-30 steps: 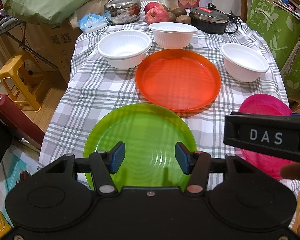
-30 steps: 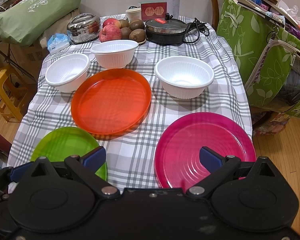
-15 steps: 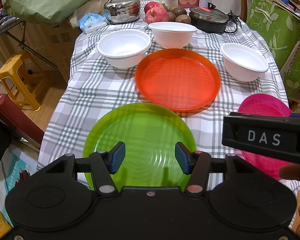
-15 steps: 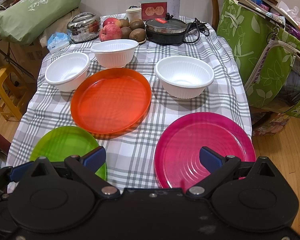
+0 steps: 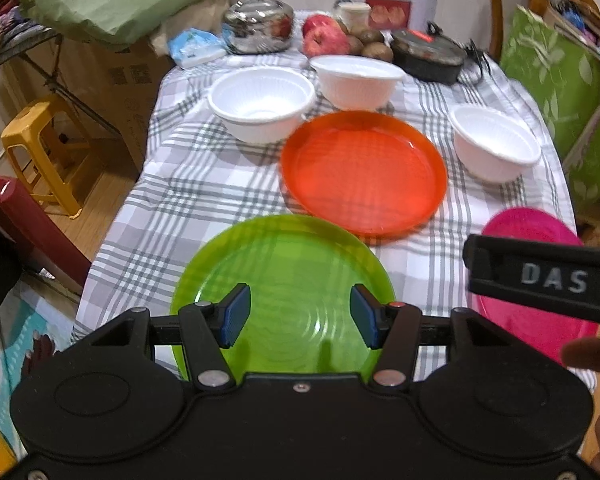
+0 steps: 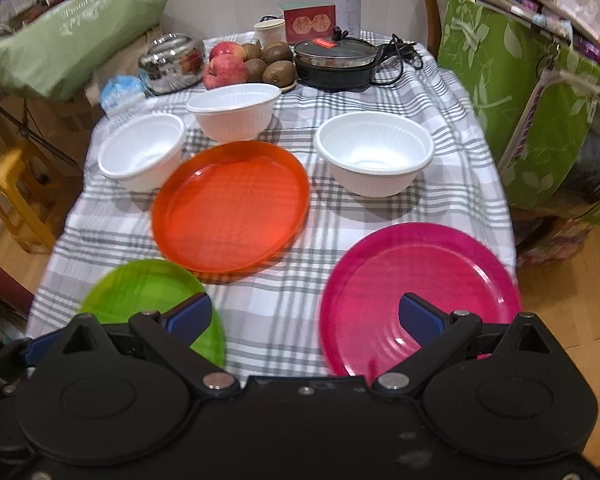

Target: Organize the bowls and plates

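Both claws released: left claw [image 5: 296, 316] over green plate [image 5: 284, 272]; right claw [image 6: 304, 316] empty.

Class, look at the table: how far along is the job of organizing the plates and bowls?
Nothing looks done. The green plate, orange plate and pink plate lie apart, unstacked, and the three white bowls stand separately. In hand: nothing; the left gripper hovers open over the green plate, the right gripper is open. All the stacking is left.

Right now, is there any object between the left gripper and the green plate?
Nothing visible. The left gripper is open just above the green plate, with no object between them.
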`<state>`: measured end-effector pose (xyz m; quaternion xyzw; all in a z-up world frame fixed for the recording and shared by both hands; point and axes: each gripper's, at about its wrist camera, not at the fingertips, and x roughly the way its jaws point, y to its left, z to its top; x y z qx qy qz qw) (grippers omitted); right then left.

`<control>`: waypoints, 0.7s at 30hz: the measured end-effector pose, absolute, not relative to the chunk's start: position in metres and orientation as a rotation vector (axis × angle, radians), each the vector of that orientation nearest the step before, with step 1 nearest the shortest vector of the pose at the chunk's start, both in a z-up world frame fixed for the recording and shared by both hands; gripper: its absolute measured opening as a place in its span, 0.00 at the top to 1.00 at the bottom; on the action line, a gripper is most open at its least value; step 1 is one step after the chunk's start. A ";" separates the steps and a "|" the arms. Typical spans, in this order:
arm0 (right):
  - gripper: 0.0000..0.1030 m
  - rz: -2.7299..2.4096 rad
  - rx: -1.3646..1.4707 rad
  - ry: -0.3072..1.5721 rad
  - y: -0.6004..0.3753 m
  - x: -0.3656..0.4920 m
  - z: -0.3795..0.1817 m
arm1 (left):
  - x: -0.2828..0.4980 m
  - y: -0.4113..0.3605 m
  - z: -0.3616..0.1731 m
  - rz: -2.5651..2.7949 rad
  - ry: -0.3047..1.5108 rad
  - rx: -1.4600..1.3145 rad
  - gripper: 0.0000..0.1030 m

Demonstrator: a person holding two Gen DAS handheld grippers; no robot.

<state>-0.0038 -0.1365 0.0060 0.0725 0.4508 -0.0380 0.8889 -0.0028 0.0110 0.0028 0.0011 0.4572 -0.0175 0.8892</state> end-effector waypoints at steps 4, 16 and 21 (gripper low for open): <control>0.00 -0.009 0.275 0.893 -0.147 -0.008 0.008 | -0.006 0.024 0.007 -0.010 0.898 -0.045 0.42; 0.00 0.070 0.492 0.794 -0.156 -0.017 0.008 | -0.001 0.057 0.007 0.062 0.844 -0.153 0.42; 0.06 0.116 0.500 0.839 -0.152 -0.017 -0.001 | 0.001 0.065 0.002 0.072 0.869 -0.146 0.42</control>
